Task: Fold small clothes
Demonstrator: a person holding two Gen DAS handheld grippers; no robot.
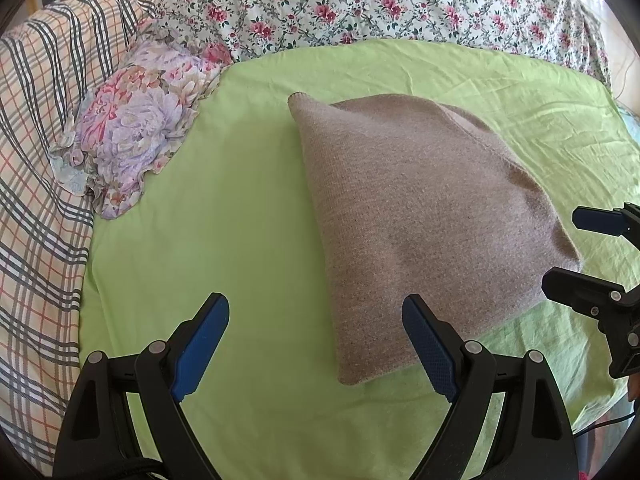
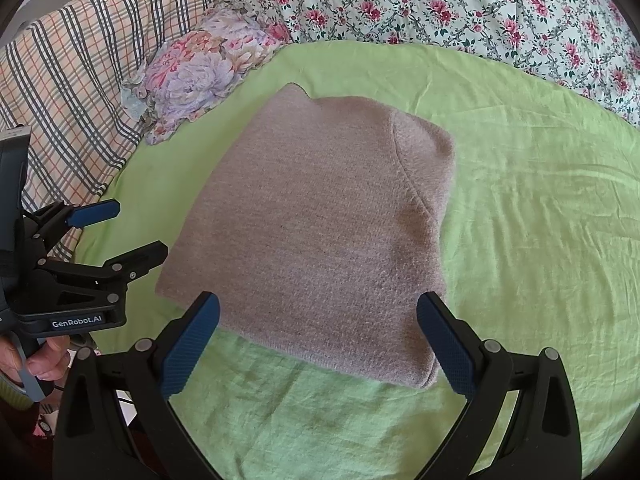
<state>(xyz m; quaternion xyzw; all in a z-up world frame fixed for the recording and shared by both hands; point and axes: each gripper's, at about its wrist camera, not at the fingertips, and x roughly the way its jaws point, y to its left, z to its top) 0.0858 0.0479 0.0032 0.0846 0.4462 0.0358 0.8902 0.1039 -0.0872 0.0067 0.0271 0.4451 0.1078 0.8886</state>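
Note:
A grey-brown knit garment (image 1: 420,216) lies folded into a compact block on the green sheet (image 1: 224,184); it also shows in the right wrist view (image 2: 320,232). My left gripper (image 1: 316,312) is open and empty, above the garment's near left edge. It shows at the left of the right wrist view (image 2: 140,228), beside the garment. My right gripper (image 2: 318,308) is open and empty over the garment's near edge. It shows at the right of the left wrist view (image 1: 560,248), close to the garment's right corner.
A floral pillow (image 1: 132,128) lies at the back left of the green sheet (image 2: 540,220). A plaid blanket (image 1: 36,160) runs along the left. A flowered quilt (image 1: 360,4) covers the back. A hand (image 2: 36,360) holds the left gripper's handle.

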